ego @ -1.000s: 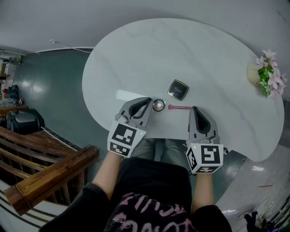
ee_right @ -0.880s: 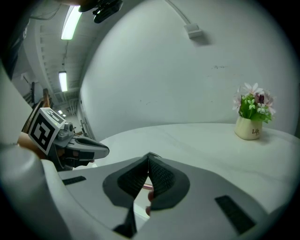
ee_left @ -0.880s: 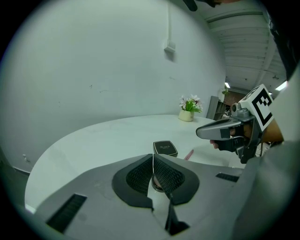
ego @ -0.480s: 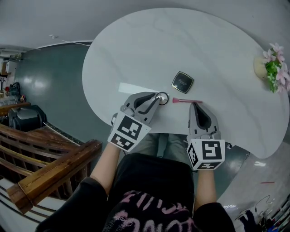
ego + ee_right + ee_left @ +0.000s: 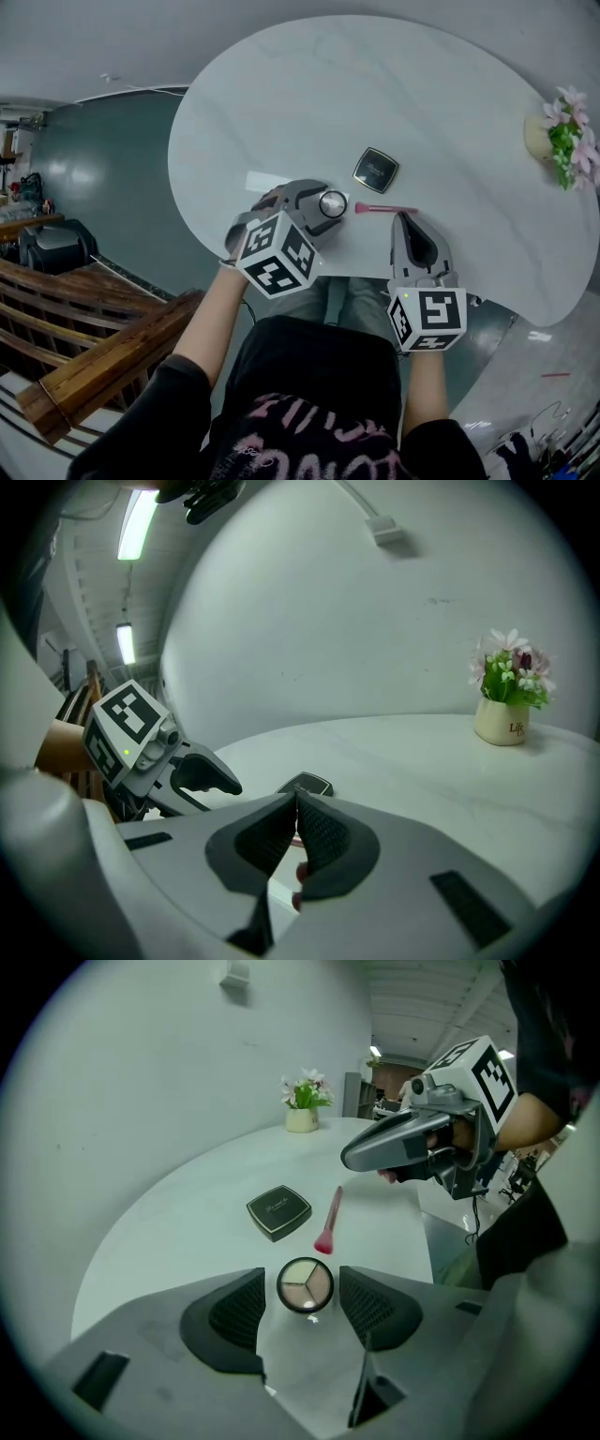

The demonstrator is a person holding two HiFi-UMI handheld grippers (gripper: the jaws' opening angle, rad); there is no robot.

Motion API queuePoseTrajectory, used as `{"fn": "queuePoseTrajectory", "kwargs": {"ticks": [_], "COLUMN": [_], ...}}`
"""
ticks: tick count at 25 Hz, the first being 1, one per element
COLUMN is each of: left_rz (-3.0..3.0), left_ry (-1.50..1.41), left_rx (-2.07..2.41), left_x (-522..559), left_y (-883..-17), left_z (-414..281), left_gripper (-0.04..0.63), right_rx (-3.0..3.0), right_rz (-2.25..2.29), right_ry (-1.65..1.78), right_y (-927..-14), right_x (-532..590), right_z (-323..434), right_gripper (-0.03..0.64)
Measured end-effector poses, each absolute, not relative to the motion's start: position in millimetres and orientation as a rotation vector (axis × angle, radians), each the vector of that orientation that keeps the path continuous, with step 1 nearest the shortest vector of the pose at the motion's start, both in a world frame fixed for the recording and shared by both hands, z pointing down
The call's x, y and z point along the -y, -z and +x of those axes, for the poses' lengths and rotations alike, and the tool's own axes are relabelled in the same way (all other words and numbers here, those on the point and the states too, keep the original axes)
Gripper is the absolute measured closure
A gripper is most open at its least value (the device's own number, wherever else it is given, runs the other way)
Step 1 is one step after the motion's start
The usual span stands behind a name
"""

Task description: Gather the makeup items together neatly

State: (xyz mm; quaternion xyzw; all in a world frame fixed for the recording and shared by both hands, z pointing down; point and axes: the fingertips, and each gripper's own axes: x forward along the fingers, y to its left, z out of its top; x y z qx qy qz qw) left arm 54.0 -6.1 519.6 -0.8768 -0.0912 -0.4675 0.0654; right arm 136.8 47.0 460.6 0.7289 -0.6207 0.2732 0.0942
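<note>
A round eyeshadow palette [image 5: 333, 202] [image 5: 306, 1284] lies open on the white table [image 5: 309, 103]. My left gripper [image 5: 325, 204] [image 5: 305, 1309] points steeply down over it. Its jaws have just been opening, and the palette now sits between the pads with a gap on each side. Right of it lies a pink brush [image 5: 384, 209] [image 5: 330, 1220], and beyond that a black square compact [image 5: 376, 170] [image 5: 278, 1212] [image 5: 305, 784]. My right gripper [image 5: 405, 221] [image 5: 293, 797] is shut on nothing, just short of the brush handle.
A small pot of pink flowers [image 5: 555, 141] [image 5: 302, 1110] [image 5: 506, 700] stands at the table's far right. The table's near edge [image 5: 356, 277] runs under both grippers. Dark wooden railings [image 5: 103, 347] lie off to the lower left.
My left gripper has come down and rolled over the round palette, and its jaws have gone from shut to open around it. The right gripper has stayed put.
</note>
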Motion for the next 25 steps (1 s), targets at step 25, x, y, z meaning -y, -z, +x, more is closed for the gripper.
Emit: {"fn": "queuePoseTrajectory", "kwargs": {"ticks": [25], "left_rz": [-2.448], "left_ry": [1.550], "left_rx": [0.549], "left_x": [-1], "left_y": [-542], "left_z": [65], "left_gripper": [0.376], "right_rx": [1.799], "right_rz": [2.154], "right_ry": [-0.827], "right_y": [-470], "right_x": [-45], "right_z": [148], "right_gripper": [0.554]}}
